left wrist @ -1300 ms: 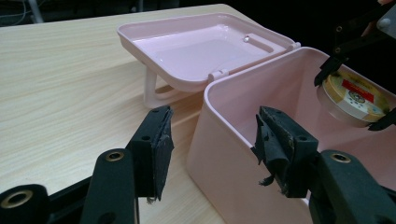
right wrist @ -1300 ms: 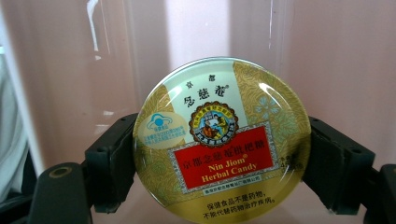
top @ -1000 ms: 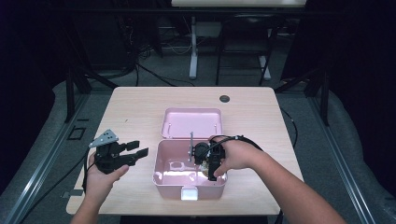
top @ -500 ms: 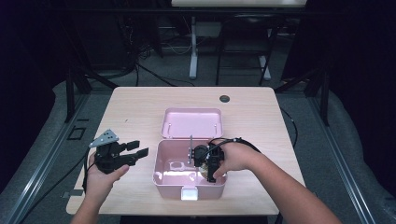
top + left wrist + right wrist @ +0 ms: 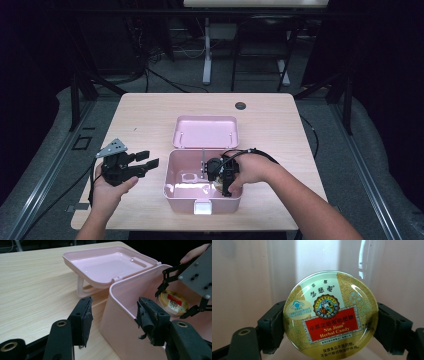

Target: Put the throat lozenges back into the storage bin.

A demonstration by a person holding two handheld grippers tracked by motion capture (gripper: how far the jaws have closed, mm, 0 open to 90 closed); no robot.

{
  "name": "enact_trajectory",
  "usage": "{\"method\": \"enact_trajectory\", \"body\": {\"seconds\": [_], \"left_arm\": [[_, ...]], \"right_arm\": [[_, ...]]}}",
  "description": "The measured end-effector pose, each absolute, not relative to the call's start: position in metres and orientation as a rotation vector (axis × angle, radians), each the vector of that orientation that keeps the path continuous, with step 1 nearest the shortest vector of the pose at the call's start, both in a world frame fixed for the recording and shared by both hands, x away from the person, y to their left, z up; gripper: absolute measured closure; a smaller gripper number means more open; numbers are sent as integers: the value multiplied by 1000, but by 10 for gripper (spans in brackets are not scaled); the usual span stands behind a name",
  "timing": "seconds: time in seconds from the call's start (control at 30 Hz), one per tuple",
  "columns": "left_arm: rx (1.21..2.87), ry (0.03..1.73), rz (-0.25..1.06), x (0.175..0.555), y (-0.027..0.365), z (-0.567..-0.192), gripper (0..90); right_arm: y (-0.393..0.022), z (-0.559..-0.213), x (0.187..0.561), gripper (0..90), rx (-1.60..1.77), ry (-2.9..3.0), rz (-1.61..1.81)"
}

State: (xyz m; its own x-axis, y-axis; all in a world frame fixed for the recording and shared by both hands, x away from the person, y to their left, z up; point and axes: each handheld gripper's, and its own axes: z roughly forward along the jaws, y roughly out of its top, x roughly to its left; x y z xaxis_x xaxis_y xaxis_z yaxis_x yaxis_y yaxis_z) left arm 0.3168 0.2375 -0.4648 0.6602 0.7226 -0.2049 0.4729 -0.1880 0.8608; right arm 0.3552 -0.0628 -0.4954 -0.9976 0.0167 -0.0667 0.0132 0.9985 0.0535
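Note:
A pink plastic box (image 5: 169, 175) stands open near the table's front edge, its lid (image 5: 206, 131) lying back behind it. My right gripper (image 5: 223, 181) reaches down inside the box and is shut on a round gold candy tin (image 5: 330, 315) with a red label, held by its edges close to the pink floor. In the left gripper view, that tin (image 5: 173, 302) shows inside the box between the other gripper's jaws. My left gripper (image 5: 144, 163) hovers open just left of the box, nothing between its fingers (image 5: 83, 320); the box's corner wall (image 5: 120, 312) is right ahead.
The box sits on a light wooden table (image 5: 145, 120) with a dark round grommet (image 5: 240, 105) near the back edge. Dark floor, cables and stand legs surround the table. The person's forearms enter from the bottom edge.
My right gripper has sunk slightly deeper into the box with the tin. The left gripper has stayed where it was.

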Motion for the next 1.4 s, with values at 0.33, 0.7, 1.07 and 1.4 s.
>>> {"method": "enact_trajectory", "body": {"seconds": [0.33, 0.7, 1.07, 1.4], "left_arm": [[1836, 956, 298, 317, 237, -465, 459], [1841, 953, 299, 318, 238, -466, 459], [1838, 953, 301, 318, 238, -466, 459], [1842, 952, 299, 318, 238, -466, 459]], "right_arm": [[-64, -502, 359, 198, 44, 3097, 102], [-63, -509, 360, 198, 48, 3113, 74], [-61, -515, 362, 196, 32, 3115, 46], [-60, -518, 363, 194, 20, 3115, 35]]}}
